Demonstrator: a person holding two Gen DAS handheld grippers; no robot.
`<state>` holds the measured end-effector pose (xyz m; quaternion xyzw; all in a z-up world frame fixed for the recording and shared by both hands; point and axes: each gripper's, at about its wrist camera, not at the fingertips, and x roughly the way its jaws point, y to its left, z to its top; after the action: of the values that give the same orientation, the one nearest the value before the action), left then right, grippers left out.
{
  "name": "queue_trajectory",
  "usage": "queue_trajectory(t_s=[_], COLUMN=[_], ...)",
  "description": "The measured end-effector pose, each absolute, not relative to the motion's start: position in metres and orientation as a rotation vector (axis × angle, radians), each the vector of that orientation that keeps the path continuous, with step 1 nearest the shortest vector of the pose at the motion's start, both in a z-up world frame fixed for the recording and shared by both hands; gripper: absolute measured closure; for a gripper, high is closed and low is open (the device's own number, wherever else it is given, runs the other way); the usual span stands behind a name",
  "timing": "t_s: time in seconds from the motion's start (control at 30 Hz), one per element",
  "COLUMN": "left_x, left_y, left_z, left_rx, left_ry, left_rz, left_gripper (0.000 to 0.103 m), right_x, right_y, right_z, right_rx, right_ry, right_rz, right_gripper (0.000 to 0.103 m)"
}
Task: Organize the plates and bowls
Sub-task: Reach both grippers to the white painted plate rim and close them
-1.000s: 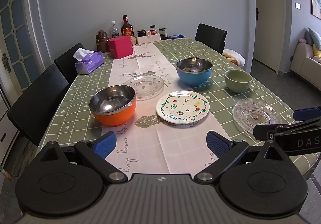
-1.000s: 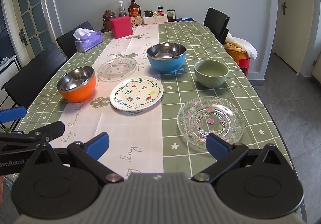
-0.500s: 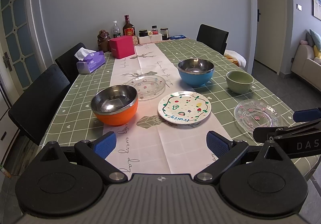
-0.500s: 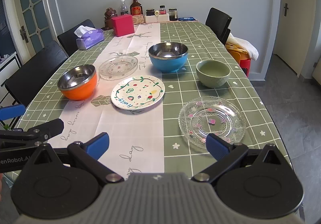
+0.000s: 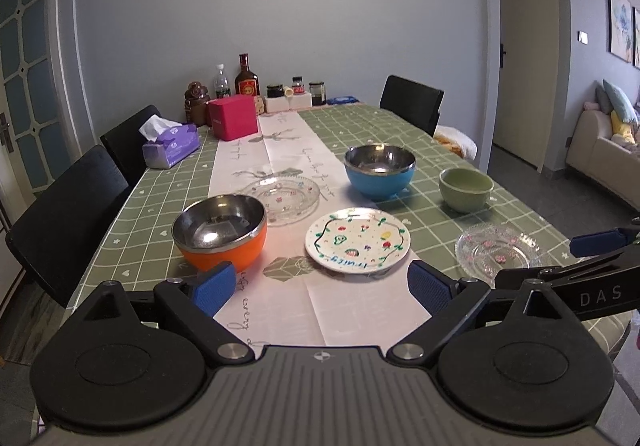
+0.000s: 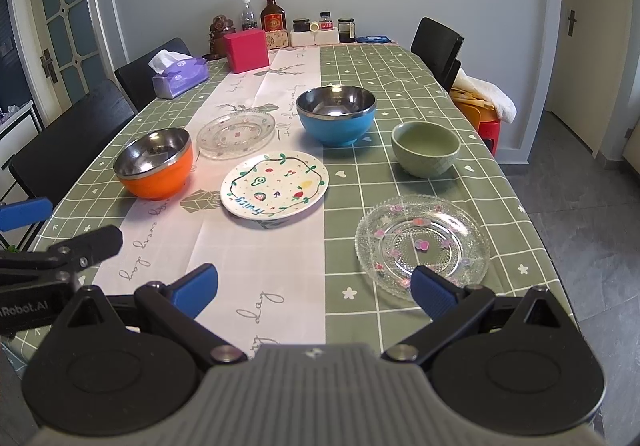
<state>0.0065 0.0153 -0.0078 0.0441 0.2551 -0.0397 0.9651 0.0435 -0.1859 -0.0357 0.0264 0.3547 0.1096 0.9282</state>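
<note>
On the desk (image 6: 400, 70), left to right: the orange steel-lined bowl (image 6: 154, 162) at nine o'clock, a clear glass plate (image 6: 236, 134) at eleven, the painted fruit plate (image 6: 275, 184) at centre, the blue bowl (image 6: 336, 114) at twelve, the green ceramic bowl (image 6: 425, 148) at two, a second glass plate (image 6: 422, 244) at four. Glass looks slippery and fragile; pinch a rim. The left gripper (image 5: 322, 288) and right gripper (image 6: 314, 292) hover released, fingers empty.

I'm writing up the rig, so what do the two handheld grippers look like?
Both match: a ribbed grey body, black linkage arms on round black discs with silver pivot screws, and blue ridged finger pads. The left gripper shows "Robot.AI" in white along its side; the right gripper shows "DAS". No cables or sleeves show.
</note>
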Motion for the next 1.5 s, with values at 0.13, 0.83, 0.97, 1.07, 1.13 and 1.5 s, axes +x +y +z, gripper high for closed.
queue_trajectory(t_s=[0.13, 0.83, 0.97, 1.07, 1.13, 1.5], left_x=[0.01, 0.096, 0.123, 0.143, 0.152, 0.186], left_y=[0.023, 0.065, 0.071, 0.073, 0.074, 0.084], left_z=[0.0, -0.048, -0.067, -0.082, -0.089, -0.112], left_rx=[0.057, -0.309, -0.38, -0.397, -0.397, -0.466], left_ry=[0.476, 0.605, 0.694, 0.742, 0.755, 0.763], left_rz=[-0.085, -0.183, -0.164, -0.152, -0.136, -0.106], left_gripper=[0.0, 0.065, 0.08, 0.094, 0.095, 0.083], right_x=[0.041, 0.118, 0.146, 0.165, 0.179, 0.226], right_y=[-0.19, -0.178, -0.174, -0.169, -0.169, -0.169], right_z=[-0.032, -0.072, -0.088, -0.098, -0.106, -0.127], right_rx=[0.071, 0.214, 0.226, 0.218, 0.255, 0.295], right_ry=[0.621, 0.62, 0.691, 0.734, 0.775, 0.876], right_rz=[0.247, 0.33, 0.31, 0.293, 0.293, 0.259], right_gripper=[0.003, 0.054, 0.066, 0.071, 0.072, 0.056])
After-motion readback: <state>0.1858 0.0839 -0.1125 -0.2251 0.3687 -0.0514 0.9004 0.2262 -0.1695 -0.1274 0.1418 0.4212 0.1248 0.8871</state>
